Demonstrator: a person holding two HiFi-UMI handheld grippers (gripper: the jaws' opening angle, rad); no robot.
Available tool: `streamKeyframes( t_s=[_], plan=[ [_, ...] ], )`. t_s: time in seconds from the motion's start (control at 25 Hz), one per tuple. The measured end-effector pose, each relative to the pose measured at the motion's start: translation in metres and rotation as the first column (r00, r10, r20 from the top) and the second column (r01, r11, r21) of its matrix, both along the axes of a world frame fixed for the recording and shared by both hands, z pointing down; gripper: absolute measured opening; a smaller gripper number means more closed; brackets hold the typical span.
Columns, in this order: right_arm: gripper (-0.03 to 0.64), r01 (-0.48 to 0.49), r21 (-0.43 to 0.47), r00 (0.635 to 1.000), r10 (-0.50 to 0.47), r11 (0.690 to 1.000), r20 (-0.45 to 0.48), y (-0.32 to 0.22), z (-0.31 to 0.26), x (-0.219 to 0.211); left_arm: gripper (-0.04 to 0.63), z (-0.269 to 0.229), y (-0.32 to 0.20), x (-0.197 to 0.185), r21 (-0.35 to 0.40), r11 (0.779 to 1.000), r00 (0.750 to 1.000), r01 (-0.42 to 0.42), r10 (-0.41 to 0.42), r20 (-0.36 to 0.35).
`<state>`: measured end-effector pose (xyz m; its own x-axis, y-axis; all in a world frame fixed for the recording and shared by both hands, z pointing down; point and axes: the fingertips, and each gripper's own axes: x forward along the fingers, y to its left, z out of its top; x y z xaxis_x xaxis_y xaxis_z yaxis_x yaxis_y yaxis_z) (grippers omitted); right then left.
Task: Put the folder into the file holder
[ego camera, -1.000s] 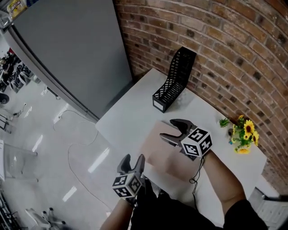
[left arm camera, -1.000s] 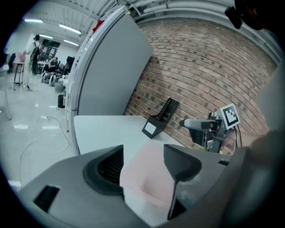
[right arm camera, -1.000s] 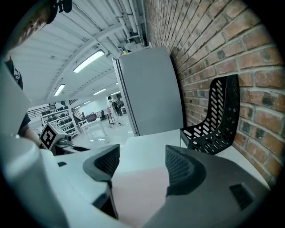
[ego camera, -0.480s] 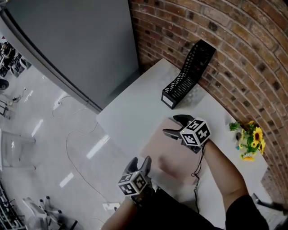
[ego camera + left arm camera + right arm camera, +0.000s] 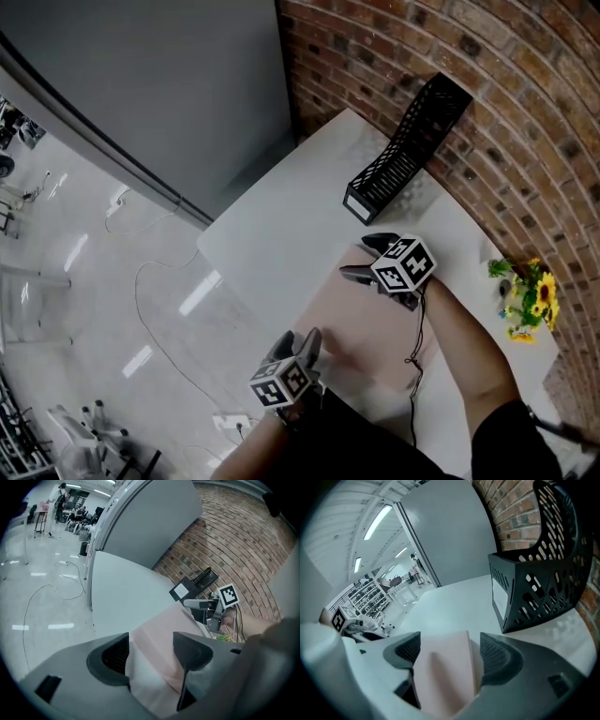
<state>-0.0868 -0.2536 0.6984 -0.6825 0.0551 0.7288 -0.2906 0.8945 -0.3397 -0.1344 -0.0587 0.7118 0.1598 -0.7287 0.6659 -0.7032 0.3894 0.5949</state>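
Folder (image 5: 361,323) lay flat short of the file holder (image 5: 403,150), long axis toward it. Right gripper (image 5: 364,260), nearer the holder, had just been opening astride the folder's far edge; left gripper (image 5: 298,339) gaped, unclenched, at the other.

Right gripper (image 5: 447,649) with jaws wide and just opening, pink folder (image 5: 443,674) lying loose between them, black mesh file holder (image 5: 539,588) beyond on white table (image 5: 450,599), brick wall (image 5: 511,513) behind
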Motion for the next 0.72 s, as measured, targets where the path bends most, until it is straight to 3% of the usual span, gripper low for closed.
streamKeyframes(
  t_s=[0.36, 0.72],
  plan=[
    [0.411, 0.073, -0.105, 0.995, -0.079, 0.992, -0.053, 0.009, 0.025, -0.011, 0.281, 0.009, -0.011, -0.001, -0.013, 1.000, 0.999, -0.006, 0.005, -0.035],
    [0.397, 0.086, -0.124, 0.994, -0.094, 0.989, -0.059, 0.012, 0.025, -0.012, 0.281, 0.009, -0.012, -0.002, -0.018, 1.000, 0.999, -0.020, 0.020, -0.036]
  ],
)
